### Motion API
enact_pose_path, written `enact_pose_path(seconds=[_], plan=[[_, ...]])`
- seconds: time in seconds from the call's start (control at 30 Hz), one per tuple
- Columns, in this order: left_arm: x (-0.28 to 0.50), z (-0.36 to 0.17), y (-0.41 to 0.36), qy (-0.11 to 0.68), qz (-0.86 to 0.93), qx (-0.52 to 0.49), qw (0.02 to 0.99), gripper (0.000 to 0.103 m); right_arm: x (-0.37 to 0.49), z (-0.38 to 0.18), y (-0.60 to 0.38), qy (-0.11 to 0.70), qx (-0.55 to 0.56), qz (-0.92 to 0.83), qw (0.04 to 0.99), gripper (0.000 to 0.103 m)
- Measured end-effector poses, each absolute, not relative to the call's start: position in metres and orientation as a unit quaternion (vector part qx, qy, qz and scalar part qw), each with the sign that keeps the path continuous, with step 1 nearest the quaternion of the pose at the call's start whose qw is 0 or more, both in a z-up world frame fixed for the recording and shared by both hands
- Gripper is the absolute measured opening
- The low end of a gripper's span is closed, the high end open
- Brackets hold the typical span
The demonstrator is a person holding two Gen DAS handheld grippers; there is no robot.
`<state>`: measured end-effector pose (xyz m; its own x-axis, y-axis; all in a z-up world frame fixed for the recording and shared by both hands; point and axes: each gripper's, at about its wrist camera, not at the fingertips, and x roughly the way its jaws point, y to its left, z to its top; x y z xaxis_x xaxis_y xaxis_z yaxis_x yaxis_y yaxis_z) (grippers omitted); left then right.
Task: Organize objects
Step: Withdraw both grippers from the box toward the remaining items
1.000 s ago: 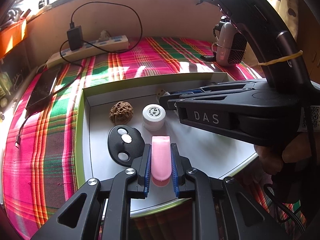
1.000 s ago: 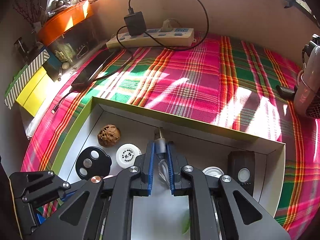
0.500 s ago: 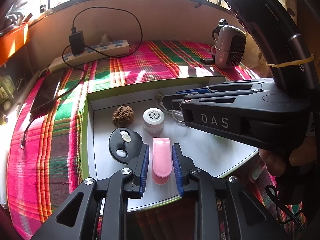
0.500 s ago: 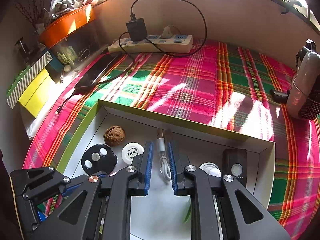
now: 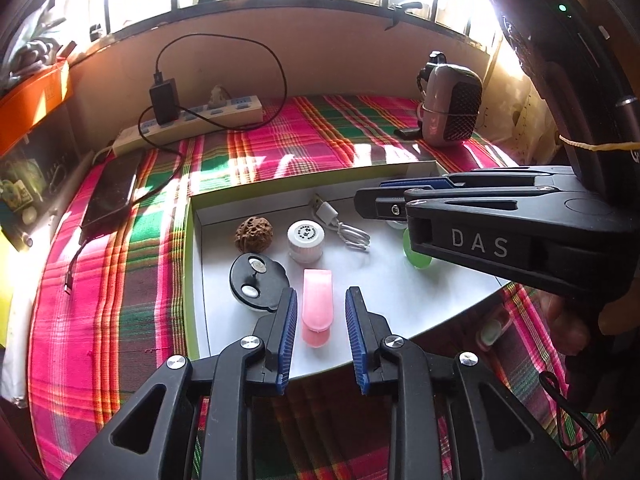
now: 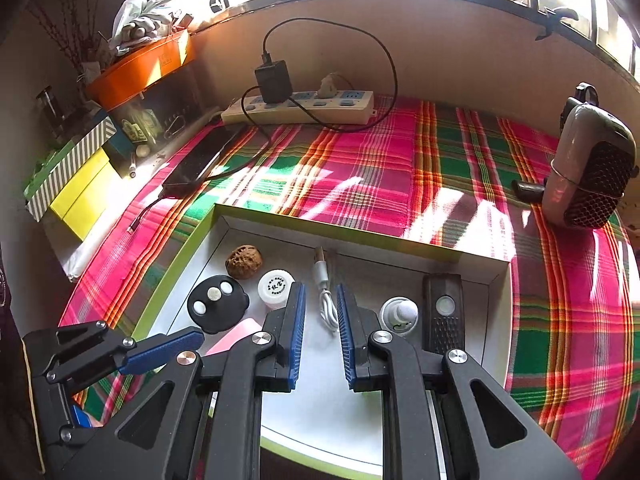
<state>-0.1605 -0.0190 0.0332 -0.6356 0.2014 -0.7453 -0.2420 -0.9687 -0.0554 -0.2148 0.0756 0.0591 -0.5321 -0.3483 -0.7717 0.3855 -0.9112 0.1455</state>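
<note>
A white box with a green rim (image 5: 191,264) (image 6: 352,229) lies on the plaid cloth. In it are a pink case (image 5: 317,307), a black round fob (image 5: 258,282) (image 6: 217,306), a walnut (image 5: 254,234) (image 6: 244,262), a white jar (image 5: 305,240) (image 6: 276,290) and a coiled white USB cable (image 5: 344,228) (image 6: 326,298). My left gripper (image 5: 321,302) is open, its fingers either side of the pink case, not touching. My right gripper (image 6: 321,300) is open, its fingers either side of the cable, which rests on the box floor.
Also in the box are a white round cap (image 6: 400,314), a black rectangular device (image 6: 444,316) and a green piece (image 5: 416,258). On the cloth are a power strip with charger (image 6: 300,106), a dark phone (image 6: 202,162) and a small heater (image 6: 588,176). Boxes and an orange tray (image 6: 140,68) stand at the left.
Both grippers have opened and drawn back and up. The left let go of the pink case; the right let go of the cable. Both things now lie in the box.
</note>
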Motion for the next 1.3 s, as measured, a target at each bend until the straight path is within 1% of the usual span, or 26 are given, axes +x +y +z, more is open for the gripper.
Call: enact_pose_path(seconds=[0.13,0.27,1.03,1.1,1.17,1.3], plan=[[-0.152,0.038,-0.019,0.028,0.907,-0.404,0.118,0.023,-0.201,0.066,0.079,0.026,0.426,-0.882,0.203,0.018],[-0.142,0.043,-0.019,0.030,0.911,-0.396,0.115,0.023,-0.187,0.070,0.084,0.026,0.418,-0.886,0.199,0.026],[-0.098,0.047,-0.022,0.019,0.918,-0.381,0.113,0.023,-0.128,0.066,0.127,-0.001,0.398,-0.904,0.157,0.027],[-0.096,0.046,-0.024,0.013,0.917,-0.380,0.116,0.023,-0.123,0.065,0.132,-0.002,0.397,-0.906,0.150,0.028],[-0.093,0.046,-0.024,0.010,0.918,-0.379,0.120,0.023,-0.119,0.064,0.136,0.000,0.394,-0.908,0.141,0.034],[-0.087,0.043,-0.024,0.005,0.916,-0.379,0.130,0.023,-0.112,0.061,0.146,-0.010,0.394,-0.909,0.137,0.035]])
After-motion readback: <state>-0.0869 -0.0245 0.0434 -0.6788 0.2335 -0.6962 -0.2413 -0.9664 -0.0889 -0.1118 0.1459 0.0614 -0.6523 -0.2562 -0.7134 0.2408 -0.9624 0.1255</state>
